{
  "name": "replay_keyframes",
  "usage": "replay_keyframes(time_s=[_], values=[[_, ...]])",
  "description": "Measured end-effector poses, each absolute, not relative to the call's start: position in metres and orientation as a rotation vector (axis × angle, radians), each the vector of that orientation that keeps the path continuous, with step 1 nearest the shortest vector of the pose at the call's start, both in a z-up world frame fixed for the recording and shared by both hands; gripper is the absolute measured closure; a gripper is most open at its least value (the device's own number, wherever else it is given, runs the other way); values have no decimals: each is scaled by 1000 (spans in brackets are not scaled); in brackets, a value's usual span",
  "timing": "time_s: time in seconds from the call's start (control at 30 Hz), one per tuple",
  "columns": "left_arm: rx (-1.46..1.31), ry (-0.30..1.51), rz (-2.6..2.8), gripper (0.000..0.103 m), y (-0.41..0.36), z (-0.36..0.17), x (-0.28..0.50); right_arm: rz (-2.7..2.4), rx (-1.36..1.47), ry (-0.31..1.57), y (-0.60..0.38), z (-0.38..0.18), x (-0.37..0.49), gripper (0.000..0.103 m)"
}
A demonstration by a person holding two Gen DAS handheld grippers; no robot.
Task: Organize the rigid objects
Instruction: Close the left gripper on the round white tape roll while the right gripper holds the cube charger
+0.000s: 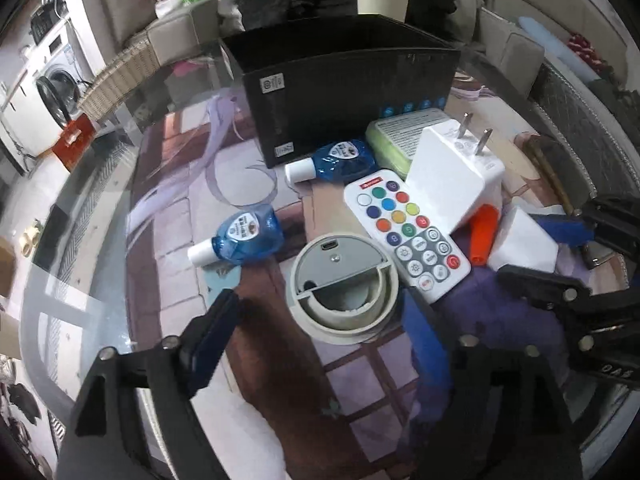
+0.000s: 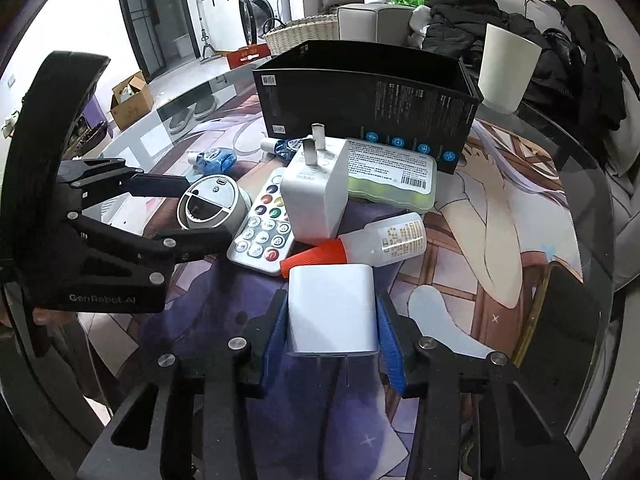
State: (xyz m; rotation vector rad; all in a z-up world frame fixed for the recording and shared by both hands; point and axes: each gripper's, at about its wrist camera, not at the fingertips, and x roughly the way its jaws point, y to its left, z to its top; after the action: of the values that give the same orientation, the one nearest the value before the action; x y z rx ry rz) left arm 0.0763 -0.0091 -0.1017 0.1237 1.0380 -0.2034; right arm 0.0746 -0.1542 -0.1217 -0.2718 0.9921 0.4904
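My right gripper (image 2: 332, 320) is shut on a small white charger block (image 2: 332, 312), prongs toward the camera; it also shows in the left wrist view (image 1: 524, 244). My left gripper (image 1: 320, 336) is open, its fingers either side of a round grey device (image 1: 344, 288), also in the right wrist view (image 2: 214, 204). Behind lie a white remote with coloured buttons (image 1: 404, 228), a big white plug adapter (image 1: 456, 176), an orange-capped bottle (image 2: 372, 240), a green case (image 2: 392, 176), and two blue bottles (image 1: 244, 236) (image 1: 336, 160). An open black box (image 1: 344, 80) stands behind the pile.
The objects lie on a printed mat on a round glass table (image 1: 80, 248). A white cup (image 2: 508, 72) stands to the right of the box. Chairs, dark clothes and a washing machine (image 2: 260, 4) are beyond the table.
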Motion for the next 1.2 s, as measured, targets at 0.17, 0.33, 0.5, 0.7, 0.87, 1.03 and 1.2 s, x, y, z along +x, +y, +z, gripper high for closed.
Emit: replay_keyframes(time_s=[0.17,0.33,0.5,0.7,0.87,1.03,1.2], values=[[66,1012,-175,18,-4,-103,73,486,-278,990,-154,-121,76,60],[61,1094,-163,0,0,-108,74,483,-268,1004,-155,-124,78,60],[68,1108,-206,1,-2,-107,78,480,-267,1007,-155,-125,79,60],[126,1036,-178,14,-8,-93,81,475,-265,1006,-156,-125,78,60],[119,1072,-231,39,-14,-96,86,473,-265,1005,-157,-124,78,60],[149,1059,-249,49,-20,-93,81,477,-249,1012,-160,-123,78,60],[155,1017,-260,49,-20,-84,76,487,-235,1002,-160,-120,74,61]])
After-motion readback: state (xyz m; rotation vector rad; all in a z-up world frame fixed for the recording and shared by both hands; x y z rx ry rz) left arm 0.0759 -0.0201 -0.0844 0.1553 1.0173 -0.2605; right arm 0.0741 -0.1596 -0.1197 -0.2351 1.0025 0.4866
